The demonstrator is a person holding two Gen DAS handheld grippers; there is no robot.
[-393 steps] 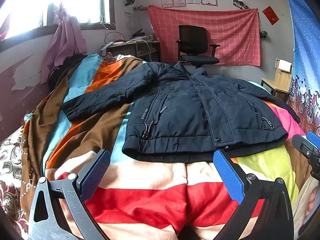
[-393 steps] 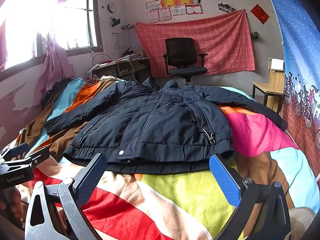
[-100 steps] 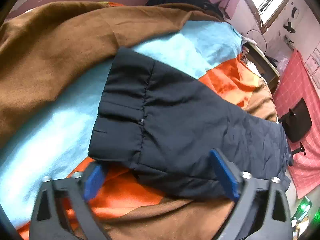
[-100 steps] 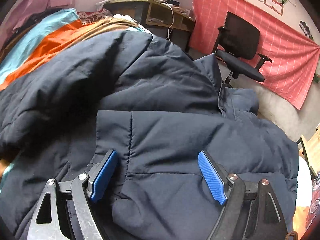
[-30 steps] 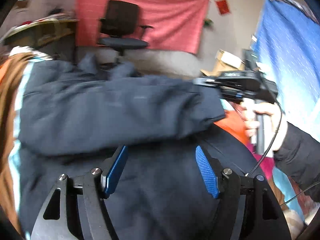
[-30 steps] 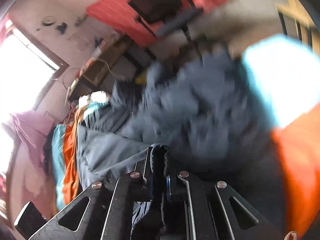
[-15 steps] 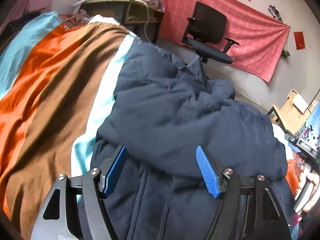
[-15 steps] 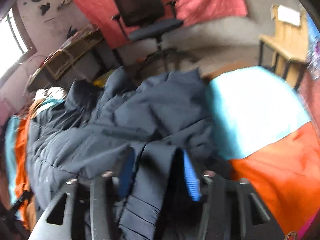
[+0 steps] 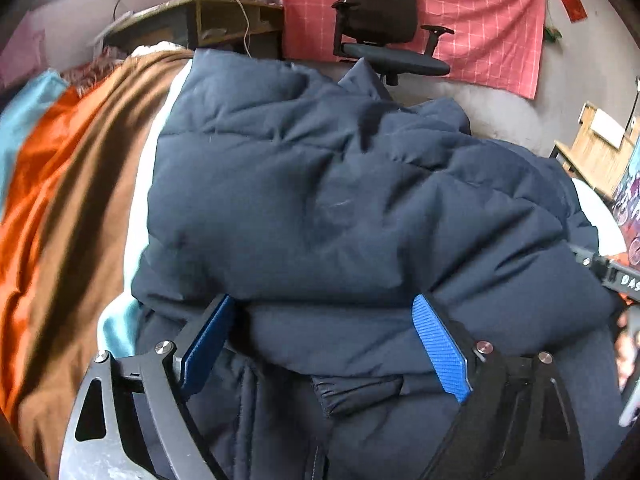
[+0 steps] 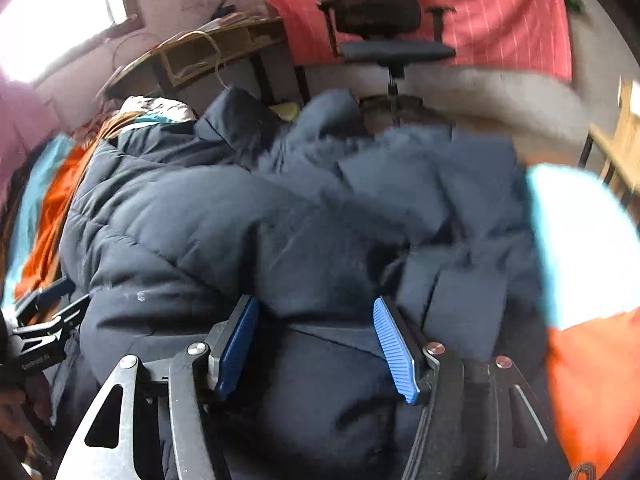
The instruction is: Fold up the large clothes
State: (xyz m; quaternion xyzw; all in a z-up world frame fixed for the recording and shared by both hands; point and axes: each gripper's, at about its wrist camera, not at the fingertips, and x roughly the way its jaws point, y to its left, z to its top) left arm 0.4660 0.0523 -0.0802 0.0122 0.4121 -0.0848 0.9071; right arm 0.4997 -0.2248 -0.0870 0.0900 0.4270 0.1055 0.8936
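1. Spreading apart as I watch, the left gripper [image 9: 324, 344] has its jaws wide, and the blue pads flank a padded fold of the dark jacket [image 9: 340, 208] without pressing on it.
2. The right gripper [image 10: 316, 344] is also letting its jaws open, about half wide. Jacket cloth bulges between the pads, yet neither pad looks clamped on it, so I judge it released.
3. The jacket lies on the striped bed cover [image 9: 68, 208], bunched into a compact heap, with both sleeves apparently brought in over the chest. A ribbed cuff [image 9: 356, 394] sits just below the left jaws.
4. By my reckoning the sleeve folds are done. Folding the body over on itself and smoothing the puffy layers seem still to come, since the pile looks lumpy and loose.
5. Only the left view shows that cuff clearly, along with the brown and orange stripes beside the jacket, and the other tool's black body [image 9: 612, 276] at the right edge.
6. Only the right view shows the pale blue patch [image 10: 576, 240] of the cover beyond the jacket's far side and the raised collar [image 10: 240, 120] near the desk [image 10: 208, 56]. Its right half is smeared with blur.
7. An office chair [image 9: 380, 20] stands behind the bed in both views.
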